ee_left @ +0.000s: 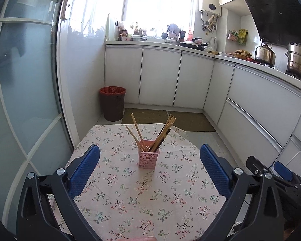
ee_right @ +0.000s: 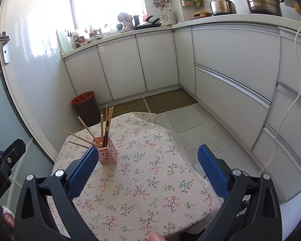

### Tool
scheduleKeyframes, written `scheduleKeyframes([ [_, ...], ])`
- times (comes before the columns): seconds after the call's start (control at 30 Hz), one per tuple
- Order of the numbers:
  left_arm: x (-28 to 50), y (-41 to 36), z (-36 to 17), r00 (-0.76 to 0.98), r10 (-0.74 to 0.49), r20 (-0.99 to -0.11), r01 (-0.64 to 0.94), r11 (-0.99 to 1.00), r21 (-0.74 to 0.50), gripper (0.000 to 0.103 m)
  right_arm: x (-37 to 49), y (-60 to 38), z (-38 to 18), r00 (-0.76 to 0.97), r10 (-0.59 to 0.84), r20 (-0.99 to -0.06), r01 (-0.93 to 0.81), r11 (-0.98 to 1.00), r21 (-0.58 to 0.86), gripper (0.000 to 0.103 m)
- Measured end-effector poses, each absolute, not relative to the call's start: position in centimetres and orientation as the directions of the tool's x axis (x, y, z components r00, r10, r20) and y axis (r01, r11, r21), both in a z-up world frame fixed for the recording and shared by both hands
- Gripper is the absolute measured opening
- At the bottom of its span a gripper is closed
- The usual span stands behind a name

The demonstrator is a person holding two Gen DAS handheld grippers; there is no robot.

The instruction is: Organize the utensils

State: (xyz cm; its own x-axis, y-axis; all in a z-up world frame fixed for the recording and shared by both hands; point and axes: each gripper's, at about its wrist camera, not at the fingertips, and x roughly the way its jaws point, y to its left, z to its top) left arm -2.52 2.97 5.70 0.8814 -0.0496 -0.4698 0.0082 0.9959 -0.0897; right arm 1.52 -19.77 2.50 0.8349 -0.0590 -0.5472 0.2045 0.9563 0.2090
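Chopsticks [ee_left: 150,132] stand gathered in the pink lattice holder [ee_left: 148,158] mid-table on the floral cloth [ee_left: 130,200], both the left gripper [ee_left: 149,170] and right gripper [ee_right: 148,170] spread wide and empty; any withdrawal should clear the splayed tips.

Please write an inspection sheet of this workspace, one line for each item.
Surface: table under floral cloth.
Job's things: chopsticks standing in pink holder, fanned out; none loose.
Clutter: nothing seen on the table.
Grippers: left gripper and right gripper open, empty, short of the holder.
Cables: white cable along the cabinets.
Surroundings: bin on floor, pots on counter.
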Motion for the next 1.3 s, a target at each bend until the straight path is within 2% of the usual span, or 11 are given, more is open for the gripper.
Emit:
scheduleKeyframes([
  [0.37,-3.7,2.6,5.7,0.878,-0.012,-0.478,-0.015,0.998,-0.053,0.096,0.6,-20.2,3.0,0.839,-0.056,-0.542,0.203,0.955,0.216,0.096],
  [1.3,-3.2,2.5,5.2,0.867,-0.008,-0.498,-0.020,0.998,-0.052,0.096,0.5,-20.2,3.0,0.832,-0.024,-0.554,0.175,0.959,0.222,0.096],
])
